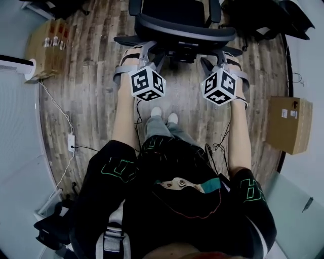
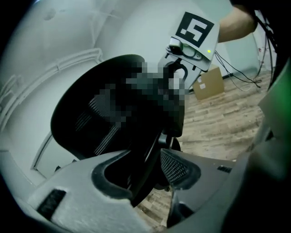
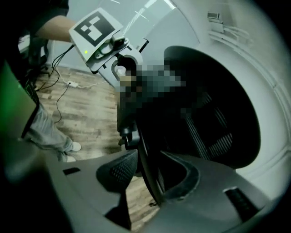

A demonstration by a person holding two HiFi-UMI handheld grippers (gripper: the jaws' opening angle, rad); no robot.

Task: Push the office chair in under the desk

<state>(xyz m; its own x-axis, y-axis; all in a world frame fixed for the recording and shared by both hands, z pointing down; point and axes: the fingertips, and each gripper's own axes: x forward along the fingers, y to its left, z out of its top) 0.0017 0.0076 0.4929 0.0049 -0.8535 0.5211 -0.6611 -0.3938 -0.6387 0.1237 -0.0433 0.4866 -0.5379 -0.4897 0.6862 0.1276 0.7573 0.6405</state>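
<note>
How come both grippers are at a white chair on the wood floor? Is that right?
Not quite. The chair is black, not white; the head view shows it. The left gripper and right gripper are both at it, on the wood floor.

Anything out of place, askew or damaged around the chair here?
Nothing stands out. The office chair stands upright, with the left gripper and right gripper open astride its backrest edges. A white cable trails over the floor at left, apart from the chair.
</note>
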